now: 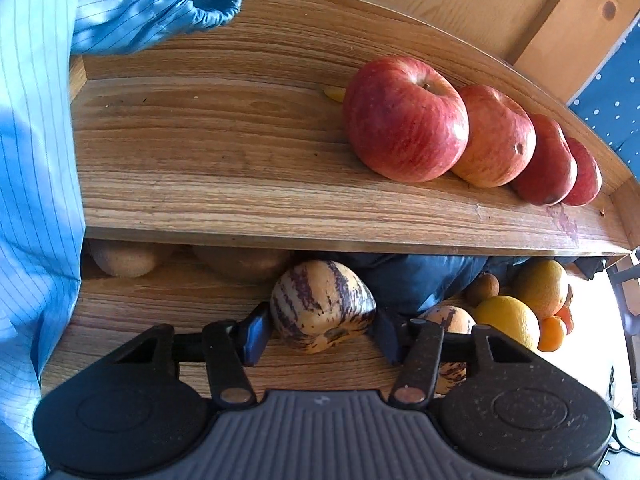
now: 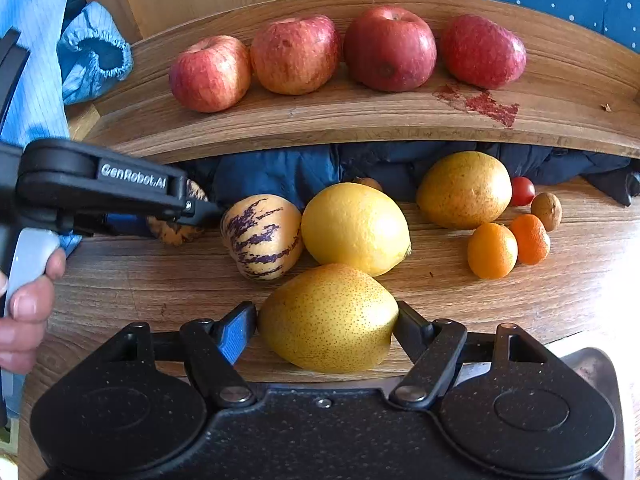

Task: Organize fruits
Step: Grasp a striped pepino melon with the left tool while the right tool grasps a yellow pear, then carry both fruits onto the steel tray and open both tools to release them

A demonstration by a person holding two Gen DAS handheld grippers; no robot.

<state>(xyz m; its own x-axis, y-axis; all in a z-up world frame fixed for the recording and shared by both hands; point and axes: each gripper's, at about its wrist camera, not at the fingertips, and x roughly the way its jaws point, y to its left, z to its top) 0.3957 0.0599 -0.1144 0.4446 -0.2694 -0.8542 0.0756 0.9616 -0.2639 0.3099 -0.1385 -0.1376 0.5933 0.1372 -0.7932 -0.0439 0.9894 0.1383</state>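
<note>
Reading "GenRobot.AI", the left gripper (image 2: 192, 216) clamps a striped melon (image 1: 322, 306); right gripper (image 2: 326, 320) clamps a pear (image 2: 328, 318).

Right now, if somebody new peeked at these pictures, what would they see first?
Probably the four red apples lined up side by side on the raised wooden shelf. Next, the stripy purple-and-cream fruit squeezed between the left gripper fingers on the lower wooden table, and the speckled yellow pear held the same way by the right gripper. A big yellow lemon sits just behind that pear.
</note>
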